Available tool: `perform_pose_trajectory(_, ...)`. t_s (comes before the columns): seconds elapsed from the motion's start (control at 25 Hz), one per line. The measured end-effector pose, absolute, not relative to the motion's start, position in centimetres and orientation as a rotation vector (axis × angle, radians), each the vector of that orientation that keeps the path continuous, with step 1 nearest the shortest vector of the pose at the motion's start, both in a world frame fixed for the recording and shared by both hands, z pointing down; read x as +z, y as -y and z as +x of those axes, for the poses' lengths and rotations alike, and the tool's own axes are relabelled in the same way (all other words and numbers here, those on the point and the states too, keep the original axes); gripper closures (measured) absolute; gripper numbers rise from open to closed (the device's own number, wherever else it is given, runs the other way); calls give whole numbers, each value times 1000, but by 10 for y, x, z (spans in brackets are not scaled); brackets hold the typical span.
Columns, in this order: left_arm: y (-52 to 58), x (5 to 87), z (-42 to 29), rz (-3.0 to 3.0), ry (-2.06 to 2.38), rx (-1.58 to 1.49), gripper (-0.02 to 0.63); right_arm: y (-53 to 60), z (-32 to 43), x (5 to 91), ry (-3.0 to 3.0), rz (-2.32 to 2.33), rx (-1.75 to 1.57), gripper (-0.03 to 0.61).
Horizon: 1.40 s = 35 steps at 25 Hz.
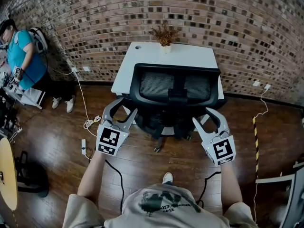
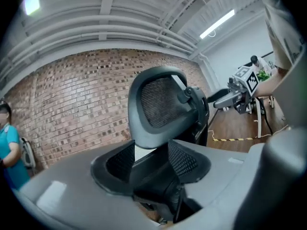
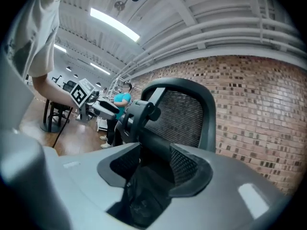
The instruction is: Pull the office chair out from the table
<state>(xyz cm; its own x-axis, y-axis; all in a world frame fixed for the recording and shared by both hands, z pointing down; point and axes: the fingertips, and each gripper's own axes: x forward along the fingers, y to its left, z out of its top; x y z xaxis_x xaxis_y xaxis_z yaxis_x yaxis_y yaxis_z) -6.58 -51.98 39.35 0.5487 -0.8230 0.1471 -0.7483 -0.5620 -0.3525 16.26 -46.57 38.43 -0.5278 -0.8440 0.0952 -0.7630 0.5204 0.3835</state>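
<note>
Down at the near edge of the white rectangular surface [image 1: 142, 61] sits the black mesh-backed office chair [image 1: 173, 87], pushed in close with its backrest facing us. That surface stands against the brown brick wall [image 1: 95, 18], and a small pot of dried brown plant [image 1: 165, 37] sits at its far edge.

We've got a tool at each flank of the chair. The left gripper [image 1: 119, 112] is just beside the chair's left side, jaws apart. Looking along it, we see the mesh backrest rising beyond the pads and a dark part of the chair showing in the gap; the pads are not pressing on it, and we cannot tell which part it is. The right gripper [image 1: 205, 118] is mirrored at the chair's right side, jaws apart too, with dark chair framework showing in its gap and nothing clamped.

Across the dark wooden floor [image 1: 142, 160], a white cable with a power strip [image 1: 83, 146] trails on the left, and a yellow-and-black striped strip [image 1: 256, 137] runs on the right. At the far left, a person in a teal shirt [image 1: 21, 56] stands by some equipment, well apart from the chair.
</note>
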Motion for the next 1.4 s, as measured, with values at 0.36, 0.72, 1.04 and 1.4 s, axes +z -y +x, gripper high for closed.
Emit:
perform_pose_trajectory(0.36,548,435,-76,-2510,-1155,-724,307,494,220,400,2322,1250,-504,300)
perform_pose_trajectory(0.72,567,457,-64,-2482,-948,-1012,235,532,241,424,2242,1033,-522,247)
perform_pose_trajectory(1.04,583,464,-56,-2424,-880,-1111,235,549,239,439,2177,854,-540,225)
perform_pose_trajectory(1.4,590,477,-52,-2175,-751,-1345,322,562,229,479,2001,694,-628,251)
